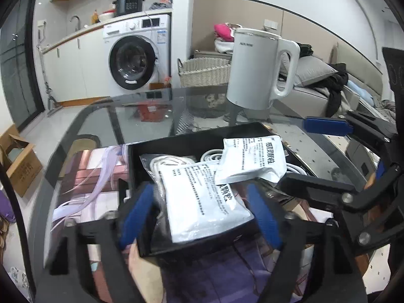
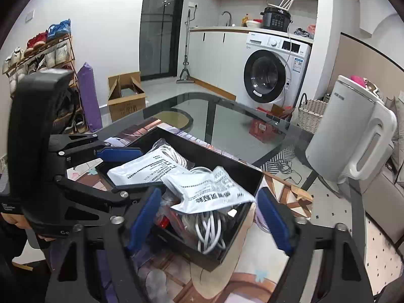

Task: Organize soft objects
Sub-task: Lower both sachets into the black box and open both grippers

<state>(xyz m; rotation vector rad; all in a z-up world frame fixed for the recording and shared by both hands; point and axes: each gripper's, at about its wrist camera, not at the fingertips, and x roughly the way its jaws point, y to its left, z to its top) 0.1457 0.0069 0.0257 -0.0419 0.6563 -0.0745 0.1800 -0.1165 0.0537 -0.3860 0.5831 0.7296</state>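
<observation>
Left gripper (image 1: 199, 217) w/ blue pads spread wide, nothing held, straddling near white printed soft pouch (image 1: 202, 199). Right gripper (image 2: 209, 219) also wide open, empty, over second crinkled white pouch (image 2: 214, 189). Both pouches lie in shallow black rectangular tray (image 2: 255, 179) atop coiled white cables (image 2: 209, 232). Judgement: pinch pouch edge only, avoid snagging cable. Tray bottom hidden. White plastic kettle (image 1: 255, 70) stands beyond.

Glass bench (image 1: 121, 116), dark rim. On it: printed mat (image 1: 83, 176) at near edge, black tray (image 1: 186, 144) on mat, white kettle (image 1: 255, 68) standing farther back, apart from tray.
</observation>
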